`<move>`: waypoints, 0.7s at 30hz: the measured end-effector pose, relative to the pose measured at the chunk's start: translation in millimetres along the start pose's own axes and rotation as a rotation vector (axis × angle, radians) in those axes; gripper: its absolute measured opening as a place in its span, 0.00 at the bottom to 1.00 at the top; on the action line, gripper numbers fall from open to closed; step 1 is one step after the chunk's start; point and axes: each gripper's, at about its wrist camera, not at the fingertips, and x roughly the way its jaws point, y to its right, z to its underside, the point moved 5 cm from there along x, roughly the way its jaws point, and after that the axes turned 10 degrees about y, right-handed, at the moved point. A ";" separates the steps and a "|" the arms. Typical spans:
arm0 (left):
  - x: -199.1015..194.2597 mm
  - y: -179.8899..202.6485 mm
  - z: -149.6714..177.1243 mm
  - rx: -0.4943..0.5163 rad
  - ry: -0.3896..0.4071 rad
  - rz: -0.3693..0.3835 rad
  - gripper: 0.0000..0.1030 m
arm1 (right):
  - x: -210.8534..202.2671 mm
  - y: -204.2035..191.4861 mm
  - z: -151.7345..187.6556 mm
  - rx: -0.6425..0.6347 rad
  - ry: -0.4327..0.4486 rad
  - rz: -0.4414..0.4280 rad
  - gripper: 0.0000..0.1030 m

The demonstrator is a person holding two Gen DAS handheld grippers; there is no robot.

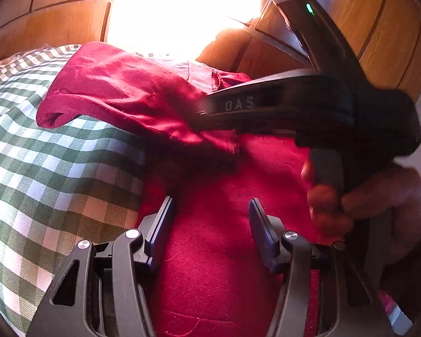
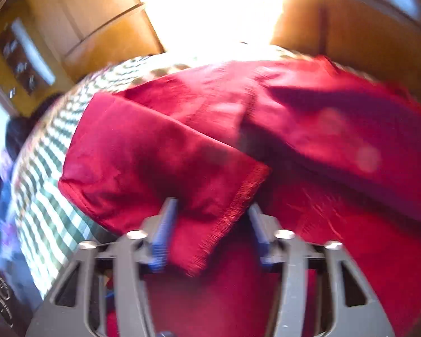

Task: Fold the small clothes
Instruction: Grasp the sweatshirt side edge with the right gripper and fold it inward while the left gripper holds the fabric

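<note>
Facing wooden cabinets (image 1: 56, 14), your parted left gripper (image 1: 210, 230) hovers over the red garment (image 1: 210, 196) on checked cloth (image 1: 42, 168); your right gripper (image 2: 210, 224) straddles its sleeve hem (image 2: 224, 210), jaws apart.

Strong light pours in from the top centre of both views and burns out to white glare, washing over the wooden cabinets (image 1: 70, 25) beside it. The left wrist view is mostly sharp, though the right claw (image 1: 207, 106) crossing it is smeared and throws a dark shadow on the red garment (image 1: 210, 224). The right wrist view is motion-blurred throughout. Fisheye distortion bends all edges.
</note>
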 end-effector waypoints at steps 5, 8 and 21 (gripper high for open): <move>-2.9 0.6 0.6 0.003 0.001 0.005 0.55 | -57.5 -4.9 -42.5 -0.051 0.178 0.002 0.07; -3.1 1.8 1.5 0.006 0.001 0.002 0.55 | -104.8 14.5 -75.8 -0.037 0.300 0.019 0.07; 4.0 7.9 5.6 0.035 -0.012 -0.028 0.56 | -141.9 251.1 -41.4 0.281 0.287 0.360 0.07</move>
